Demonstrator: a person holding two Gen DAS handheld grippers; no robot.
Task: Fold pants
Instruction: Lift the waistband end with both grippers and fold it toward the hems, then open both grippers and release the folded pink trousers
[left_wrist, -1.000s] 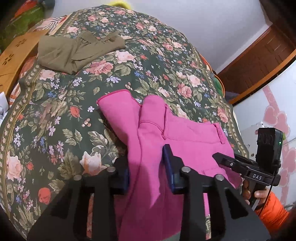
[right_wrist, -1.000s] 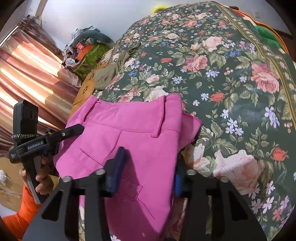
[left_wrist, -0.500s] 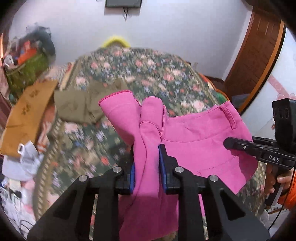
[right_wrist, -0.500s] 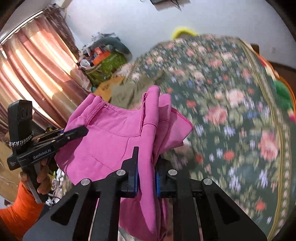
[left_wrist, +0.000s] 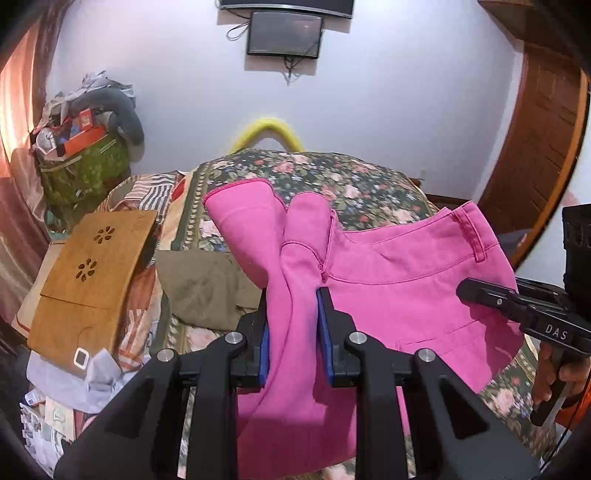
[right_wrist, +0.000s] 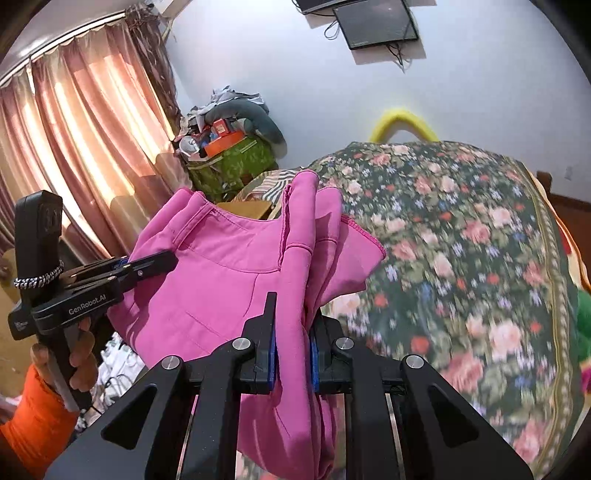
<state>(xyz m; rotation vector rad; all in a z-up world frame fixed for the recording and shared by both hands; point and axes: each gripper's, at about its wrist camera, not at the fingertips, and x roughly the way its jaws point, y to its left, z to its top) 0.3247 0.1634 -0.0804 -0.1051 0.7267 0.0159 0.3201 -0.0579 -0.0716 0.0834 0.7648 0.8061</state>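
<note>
pink pants hang crosswise above the bed, pinched by left gripper and right gripper.

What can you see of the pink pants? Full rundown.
The pink pants look like a woven cotton-type fabric, with a stitched waistband, a belt loop and a pocket seam. They are bunched and folded, lifted above the floral bedspread, with the lower part hanging. The left gripper and right gripper each pinch a gathered fold.

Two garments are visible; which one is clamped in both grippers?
The pink pants, pinched by both grippers; the olive garment lies untouched on the bed.
</note>
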